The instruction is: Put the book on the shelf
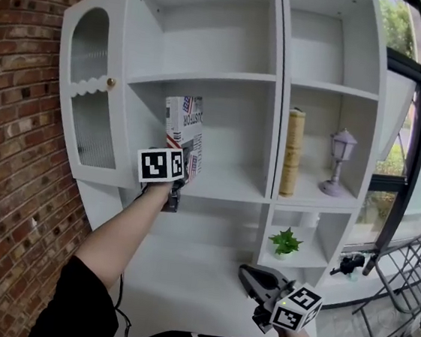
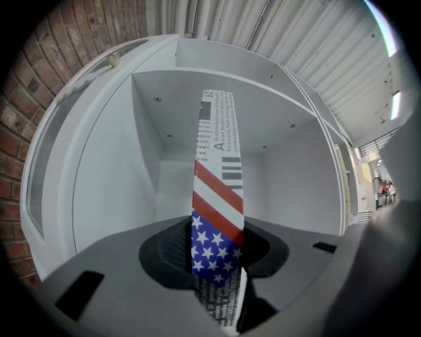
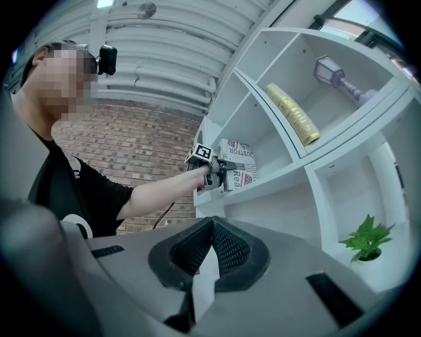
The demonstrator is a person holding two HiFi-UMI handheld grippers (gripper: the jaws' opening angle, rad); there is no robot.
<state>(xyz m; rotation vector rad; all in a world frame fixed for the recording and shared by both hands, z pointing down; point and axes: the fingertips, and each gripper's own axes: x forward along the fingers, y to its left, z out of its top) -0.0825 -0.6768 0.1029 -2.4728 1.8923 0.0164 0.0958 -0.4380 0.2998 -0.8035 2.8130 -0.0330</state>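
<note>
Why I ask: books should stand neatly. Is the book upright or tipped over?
Upright: the book is on end inside the shelf, long edge vertical, with the left tool clamped on its lower part.

- Head view: high, facing forward and down at the shelf [image 1: 276, 96]; middle range
- Left gripper view: level, very near; faces into one shelf bay, along the book [image 2: 217, 197]
- Right gripper view: low, farther back, tilted upward; shares shelf and book with head view

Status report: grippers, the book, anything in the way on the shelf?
Left gripper shut on the book. Right gripper shut, empty, held low. Book upright inside the shelf, middle-left compartment. Nothing in the way there.
</note>
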